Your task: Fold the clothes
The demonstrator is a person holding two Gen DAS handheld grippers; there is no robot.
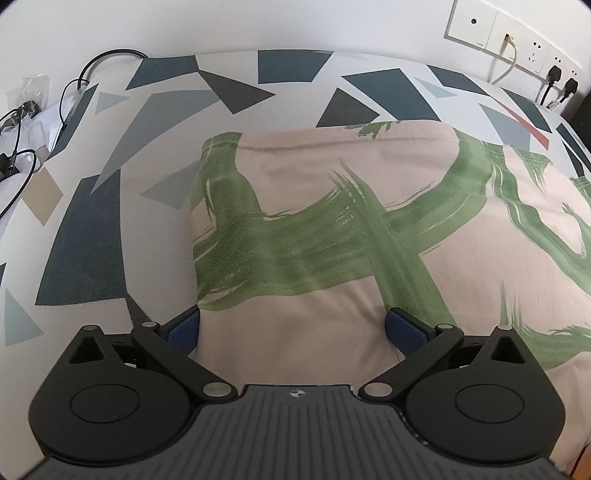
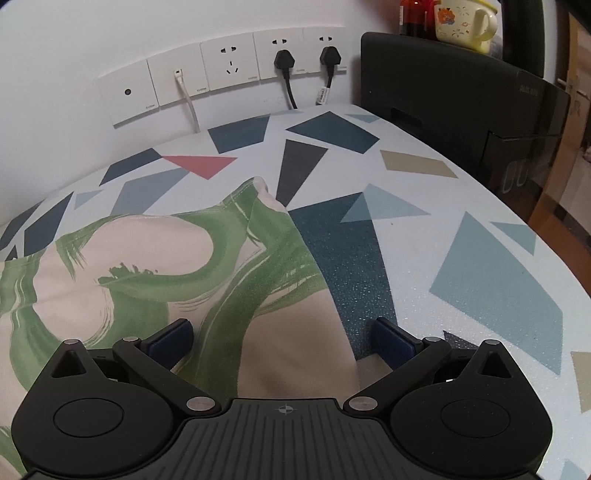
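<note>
A pink garment with green brush-stroke print (image 1: 332, 221) lies flat on a table covered in a geometric-patterned cloth (image 1: 85, 240). My left gripper (image 1: 291, 328) is open, its blue pads (image 1: 183, 330) spread either side of the garment's near left part, low over the fabric. In the right wrist view the same garment (image 2: 147, 280) fills the left half, its right edge running under my right gripper (image 2: 284, 339). That gripper is open, one pad over the fabric, the other pad (image 2: 393, 341) over the bare tablecloth (image 2: 461, 258).
A wall with sockets and plugged cables (image 2: 288, 70) runs behind the table. A black box-like device (image 2: 461, 99) stands at the right, with a yellow mug (image 2: 463, 22) on top. Black cables and plastic bags (image 1: 26, 122) lie at the table's left edge.
</note>
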